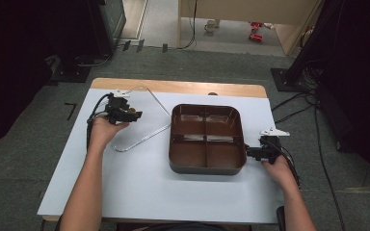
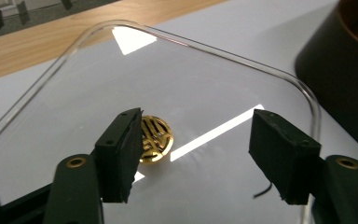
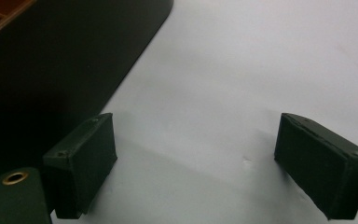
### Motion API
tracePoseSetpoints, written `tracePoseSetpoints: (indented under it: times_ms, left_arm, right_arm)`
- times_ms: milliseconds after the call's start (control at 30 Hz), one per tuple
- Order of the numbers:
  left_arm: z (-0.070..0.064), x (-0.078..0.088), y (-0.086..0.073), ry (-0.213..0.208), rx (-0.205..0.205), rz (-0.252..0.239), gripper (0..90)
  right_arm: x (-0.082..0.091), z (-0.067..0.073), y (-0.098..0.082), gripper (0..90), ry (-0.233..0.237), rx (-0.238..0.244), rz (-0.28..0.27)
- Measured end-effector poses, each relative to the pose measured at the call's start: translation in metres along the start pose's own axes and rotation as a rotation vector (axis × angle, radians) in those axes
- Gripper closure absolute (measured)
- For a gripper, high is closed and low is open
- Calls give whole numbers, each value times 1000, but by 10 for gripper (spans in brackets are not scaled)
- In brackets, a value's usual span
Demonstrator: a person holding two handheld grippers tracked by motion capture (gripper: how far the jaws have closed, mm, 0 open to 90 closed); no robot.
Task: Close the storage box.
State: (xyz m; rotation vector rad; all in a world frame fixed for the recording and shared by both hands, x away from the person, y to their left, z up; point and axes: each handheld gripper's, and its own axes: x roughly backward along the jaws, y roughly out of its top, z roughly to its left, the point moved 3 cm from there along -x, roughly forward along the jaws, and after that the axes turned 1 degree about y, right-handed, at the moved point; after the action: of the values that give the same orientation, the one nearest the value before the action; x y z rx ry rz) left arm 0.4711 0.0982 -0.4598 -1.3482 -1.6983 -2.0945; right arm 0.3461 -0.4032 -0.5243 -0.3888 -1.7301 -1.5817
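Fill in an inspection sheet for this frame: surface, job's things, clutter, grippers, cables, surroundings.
Surface: white sheet on a wooden table.
Job's things: clear lid lying flat, gold emblem on it; brown four-compartment tray beside it, apart.
Clutter: nothing seen.
Grippers: left gripper open over the lid, jaws astride the emblem; right gripper open, beside the tray's right wall.
Cables: black leads trail from both grippers; more on the floor at right.
Surroundings: grey carpet, dark equipment stands, red items on the far floor.
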Motion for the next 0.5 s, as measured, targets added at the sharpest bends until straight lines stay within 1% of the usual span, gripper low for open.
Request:
tracePoseSetpoints:
  times_ms: [100,167,233,267,333,367,400,467,500]
  left_arm:
    - [8,-8,1,20,22,35,360]
    - [11,-13,0,33,21,31,374]
    - [13,-18,-3,47,16,42,395]
    - [14,-22,-5,50,15,59,396]
    - [16,-27,-9,48,29,73,408]
    - [17,-30,-11,36,39,75,414]
    - [17,-32,-12,34,42,76,440]
    - [18,-36,-15,55,27,79,477]
    - [19,-36,-15,54,28,83,507]
  right_arm:
    - [0,0,0,122,0,0,0]
    - [0,0,0,122,0,-1,0]
    - [0,0,0,122,0,0,0]
    - [0,0,0,122,0,-1,0]
    - [0,0,0,122,0,0,0]
    - [0,0,0,122,0,0,0]
    - [0,0,0,122,-1,0,0]
    - [0,0,0,122,-1,0,0]
    - [0,0,0,122,-1,0,0]
